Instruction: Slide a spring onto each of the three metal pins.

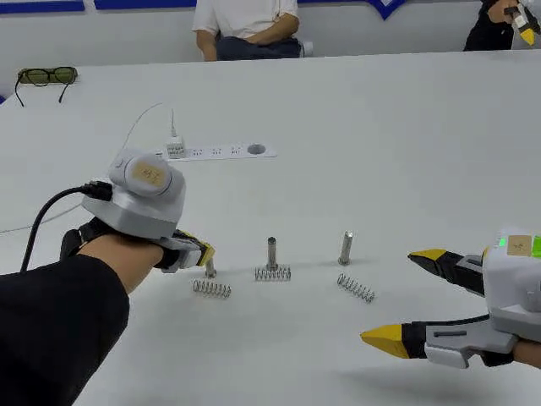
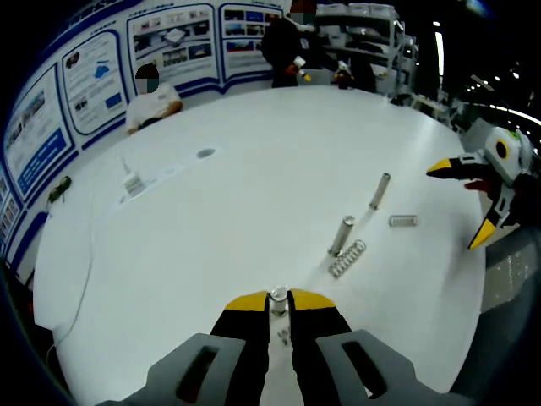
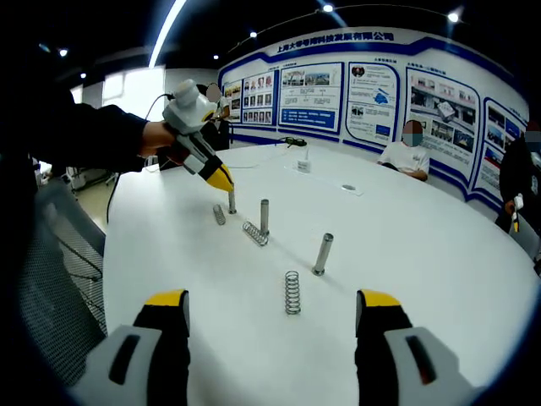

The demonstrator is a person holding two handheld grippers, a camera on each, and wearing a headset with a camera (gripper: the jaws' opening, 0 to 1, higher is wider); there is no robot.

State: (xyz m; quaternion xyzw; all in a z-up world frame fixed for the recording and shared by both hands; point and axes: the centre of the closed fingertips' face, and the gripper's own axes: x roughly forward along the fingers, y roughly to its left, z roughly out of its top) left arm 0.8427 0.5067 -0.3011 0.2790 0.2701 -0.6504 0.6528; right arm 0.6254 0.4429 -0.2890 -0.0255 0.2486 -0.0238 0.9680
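Note:
Three metal pins stand in a row on the white table (image 1: 380, 135): left pin (image 1: 210, 269), middle pin (image 1: 271, 251), right pin (image 1: 346, 247). A loose spring lies by each: (image 1: 211, 288), (image 1: 272, 273), (image 1: 355, 288). My left gripper (image 1: 205, 252) is shut on the top of the left pin (image 2: 277, 301), which sits between its yellow tips. The right gripper (image 1: 404, 296) hovers open at the right, apart from everything. Ahead of its jaws in the right gripper view (image 3: 272, 304) lie a spring (image 3: 292, 292) and the right pin (image 3: 322, 253).
A white power strip (image 1: 215, 152) with a plugged cable lies behind the pins. Dark glasses (image 1: 46, 76) rest at the far left corner. A person (image 1: 245, 30) sits at the table's far edge.

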